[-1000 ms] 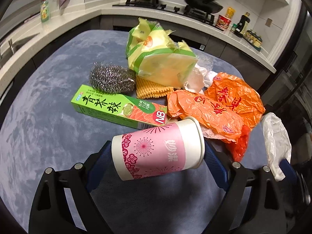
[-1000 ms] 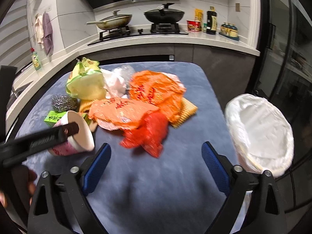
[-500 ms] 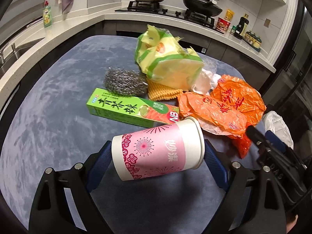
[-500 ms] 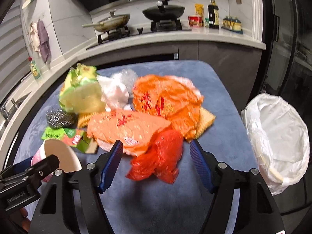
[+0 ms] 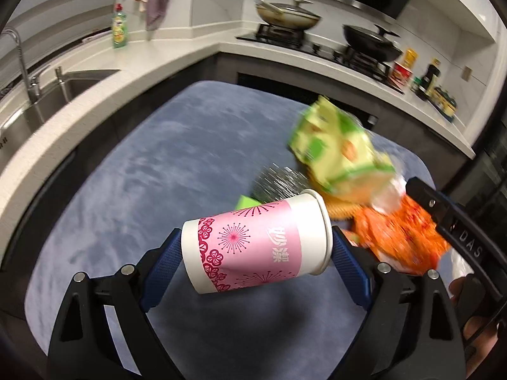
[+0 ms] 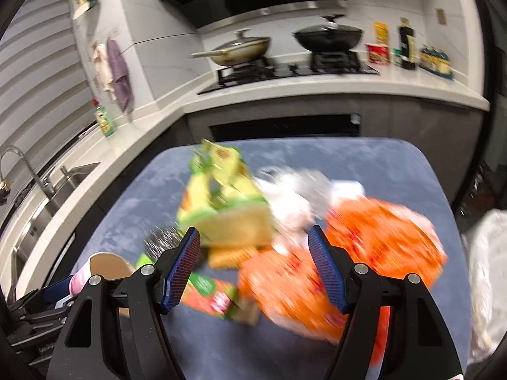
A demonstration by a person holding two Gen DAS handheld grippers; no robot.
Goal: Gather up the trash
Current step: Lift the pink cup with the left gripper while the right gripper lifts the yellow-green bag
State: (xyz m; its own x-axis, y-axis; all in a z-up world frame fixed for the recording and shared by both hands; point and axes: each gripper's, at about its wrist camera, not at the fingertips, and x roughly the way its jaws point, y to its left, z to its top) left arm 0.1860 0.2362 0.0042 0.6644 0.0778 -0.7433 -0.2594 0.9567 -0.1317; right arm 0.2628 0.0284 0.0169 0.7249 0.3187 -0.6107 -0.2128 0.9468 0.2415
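My left gripper (image 5: 253, 262) is shut on a pink and white paper cup (image 5: 253, 247), held sideways above the blue table (image 5: 142, 190). The cup also shows at the lower left of the right wrist view (image 6: 104, 269). My right gripper (image 6: 253, 266) is open and empty above the trash pile: a yellow-green bag (image 6: 221, 202), orange bags (image 6: 380, 243), a green box (image 6: 212, 294), a steel scourer (image 6: 158, 243) and white plastic (image 6: 291, 202). The pile is blurred in both views. The white-lined bin (image 6: 488, 272) is at the right edge.
A counter with a sink (image 5: 38, 101), a dish soap bottle (image 5: 118, 27), a hob with two pans (image 6: 326, 36) and bottles (image 6: 408, 42) runs behind the table. The right gripper's body (image 5: 456, 231) shows at the right of the left wrist view.
The left gripper has lifted and swung left with the cup. The right gripper has moved forward over the pile, with its jaws closer together.
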